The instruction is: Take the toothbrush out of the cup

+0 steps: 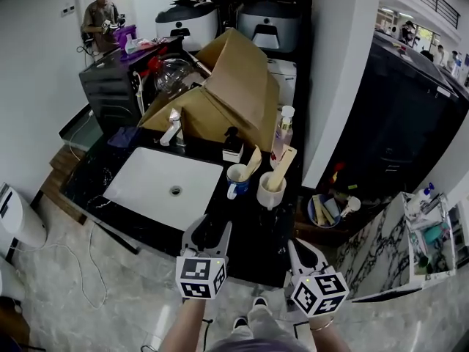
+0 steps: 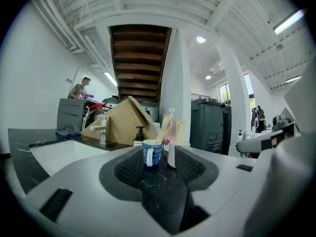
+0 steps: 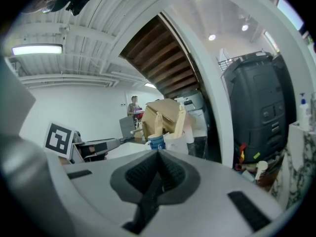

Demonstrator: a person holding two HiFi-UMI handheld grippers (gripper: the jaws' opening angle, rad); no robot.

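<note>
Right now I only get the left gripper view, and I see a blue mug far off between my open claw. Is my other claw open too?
Observer: No. In the right gripper view the right claw is shut, with nothing in it.
Operator: What's in the white cup half hidden by my claw?
Observer: The head view shows a wooden toothbrush leaning in the white cup, its top toward the bottle.
Operator: Am I close to the mug?
Observer: Not touching. From above, the left claw hangs near the counter's front edge, with bare black top between it and the blue mug.
</note>
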